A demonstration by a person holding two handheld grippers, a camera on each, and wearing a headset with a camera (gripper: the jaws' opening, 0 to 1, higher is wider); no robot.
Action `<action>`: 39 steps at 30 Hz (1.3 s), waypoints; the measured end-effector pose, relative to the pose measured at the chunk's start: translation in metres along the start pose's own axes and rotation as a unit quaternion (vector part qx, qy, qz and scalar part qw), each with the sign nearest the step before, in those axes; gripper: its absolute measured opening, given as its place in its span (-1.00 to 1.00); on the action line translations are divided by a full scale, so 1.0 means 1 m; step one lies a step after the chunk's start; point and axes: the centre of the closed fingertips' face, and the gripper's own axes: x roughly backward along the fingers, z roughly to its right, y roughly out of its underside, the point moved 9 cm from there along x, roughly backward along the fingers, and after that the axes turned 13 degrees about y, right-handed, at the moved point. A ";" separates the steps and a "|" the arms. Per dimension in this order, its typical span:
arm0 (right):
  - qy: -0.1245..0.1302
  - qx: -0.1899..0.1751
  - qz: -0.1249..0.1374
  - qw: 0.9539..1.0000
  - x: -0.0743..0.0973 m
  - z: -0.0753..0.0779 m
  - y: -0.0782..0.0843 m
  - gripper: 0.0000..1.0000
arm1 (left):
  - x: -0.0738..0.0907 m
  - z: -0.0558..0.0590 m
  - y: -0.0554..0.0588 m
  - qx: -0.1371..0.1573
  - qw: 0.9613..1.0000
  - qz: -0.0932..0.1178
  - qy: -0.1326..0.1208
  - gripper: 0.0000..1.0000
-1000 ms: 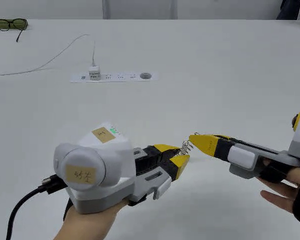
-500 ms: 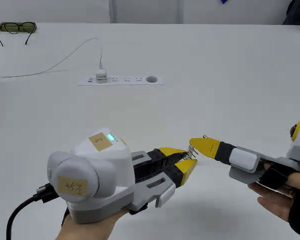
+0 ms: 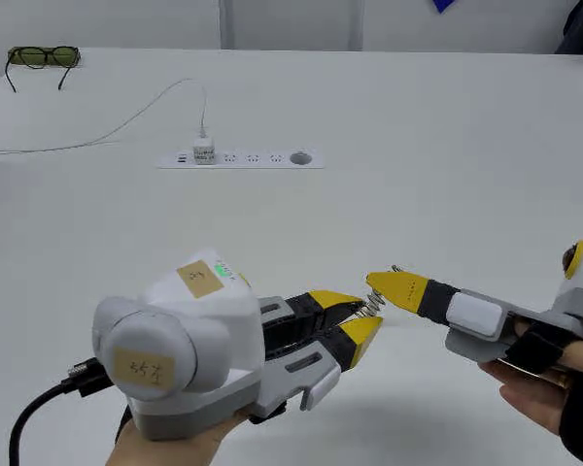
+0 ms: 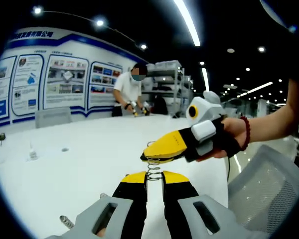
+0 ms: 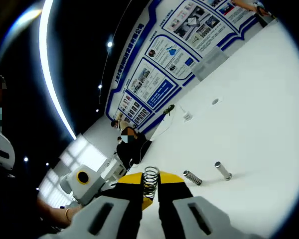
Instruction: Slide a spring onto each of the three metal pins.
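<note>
As I judge it, the step in hand is threading the spring, and it will go best with the two tools kept on one line. If either wrist rolls, the coil will bend and bind rather than slide, so small, slow pushes along the coil's own axis are the way. The left claw is pinched to a narrow slit. In the left gripper view the lower end of the spring sits between its yellow tips. I cannot tell whether a pin runs inside the coil there. The spring stands up from those tips to the right claw, which is closed almost fully and grips the coil's other end at its very tip, as the right gripper view shows. Both tools are held above the white worktop. Further right in the right gripper view, a loose spring and a bare pin lie near each other on the worktop, not touching.
</note>
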 end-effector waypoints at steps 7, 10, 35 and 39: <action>0.009 0.035 0.004 0.999 -0.001 -0.001 -0.001 -0.77 | 0.000 -0.001 0.003 0.001 1.000 -0.018 -0.004 -0.76; 0.015 0.048 0.009 0.999 -0.001 -0.001 -0.004 -0.77 | 0.001 -0.001 0.005 -0.005 1.000 -0.030 -0.006 -0.70; 0.089 0.185 0.045 0.978 -0.007 0.019 -0.024 -0.76 | 0.035 -0.003 0.021 -0.014 0.994 -0.083 -0.075 -0.15; 0.095 0.203 0.048 0.973 -0.009 0.022 -0.026 -0.76 | 0.042 -0.005 0.023 -0.009 0.992 -0.085 -0.089 -0.09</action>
